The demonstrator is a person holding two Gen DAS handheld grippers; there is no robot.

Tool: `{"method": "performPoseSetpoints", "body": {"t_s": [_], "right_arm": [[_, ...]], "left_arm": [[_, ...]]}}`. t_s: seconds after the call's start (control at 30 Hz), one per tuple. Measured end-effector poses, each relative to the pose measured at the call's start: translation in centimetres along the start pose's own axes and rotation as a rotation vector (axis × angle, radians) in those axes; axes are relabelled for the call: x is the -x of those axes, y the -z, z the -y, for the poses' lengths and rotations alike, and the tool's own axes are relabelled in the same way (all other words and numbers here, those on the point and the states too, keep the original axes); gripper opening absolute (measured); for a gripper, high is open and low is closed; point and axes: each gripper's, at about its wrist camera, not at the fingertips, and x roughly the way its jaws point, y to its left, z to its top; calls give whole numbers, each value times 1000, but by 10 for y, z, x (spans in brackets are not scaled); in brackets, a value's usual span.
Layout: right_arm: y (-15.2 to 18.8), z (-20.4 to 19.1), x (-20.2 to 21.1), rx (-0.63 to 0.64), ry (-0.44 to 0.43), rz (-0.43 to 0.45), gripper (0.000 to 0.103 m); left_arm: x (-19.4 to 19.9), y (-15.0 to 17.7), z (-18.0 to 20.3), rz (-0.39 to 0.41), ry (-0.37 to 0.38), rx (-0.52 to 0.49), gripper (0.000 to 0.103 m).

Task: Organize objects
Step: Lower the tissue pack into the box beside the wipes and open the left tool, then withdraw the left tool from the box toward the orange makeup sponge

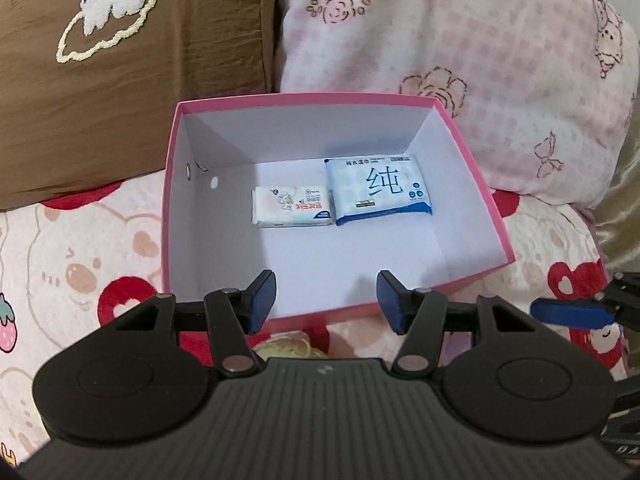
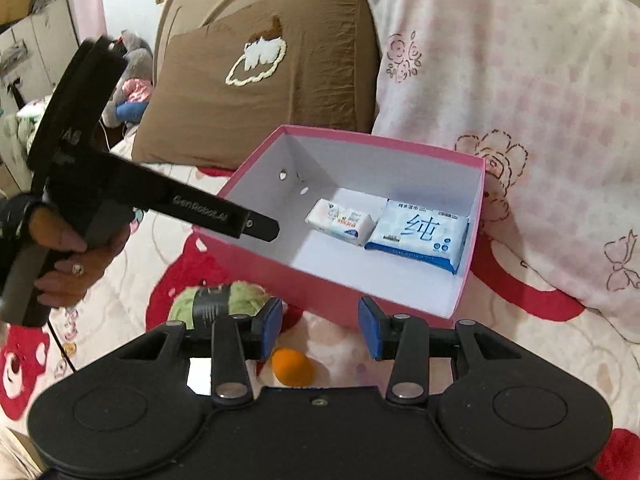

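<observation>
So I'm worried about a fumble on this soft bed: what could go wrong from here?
The pink box sits on soft bedding, so a nudge from the open left gripper at its near rim could tip or shift it. The orange ball below the open right gripper looks round and may roll away when pinched. The green yarn lies close beside it, so the right fingers might snag it instead.

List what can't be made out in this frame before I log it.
- Small orange round object, right wrist view: lower part hidden by the right tongs' body; identity unclear.
- Green yarn ball with dark label, right wrist view: partly hidden behind the tongs; label too small to read.
- Pale round item below the pink cardboard box, left wrist view: mostly covered by the left tongs.
</observation>
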Motion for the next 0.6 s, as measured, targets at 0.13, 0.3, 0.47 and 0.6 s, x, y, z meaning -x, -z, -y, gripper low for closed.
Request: {"method": "performPoseSetpoints", "body": {"t_s": [0.13,0.3,0.47,0.6], "right_arm": [[9,-5,-2,53,11,-6,47],[17,-14,-11,123,-4,-16,47],[26,-19,-18,162,-60,-4,49],[35,-20,-31,182,-91,-1,54]], "left_arm": [[1,5,5,-13,13,-11,55],[5,14,7,-38,38,1,55],[12,26,2,-52,54,42,55],[11,38,1,-74,67,74,55]]}}
